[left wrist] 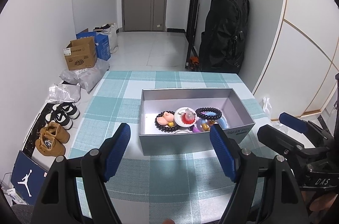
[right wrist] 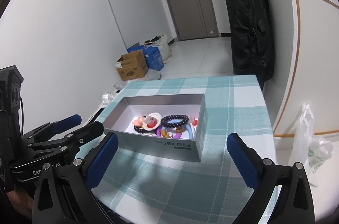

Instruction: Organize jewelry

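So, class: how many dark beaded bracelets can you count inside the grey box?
2. One bracelet lies at the left around a pink figure; the other bracelet lies to the right, over coloured rings. More may be hidden underneath.

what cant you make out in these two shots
- Near end of the box floor: its front wall hides it in both wrist views.
- Trinkets under the dark bead bracelet: piled together, too small to tell apart in the right wrist view.
- Right claw: in the left wrist view the edge cuts it off.
- Small print on the cardboard carton: too small, left wrist view.
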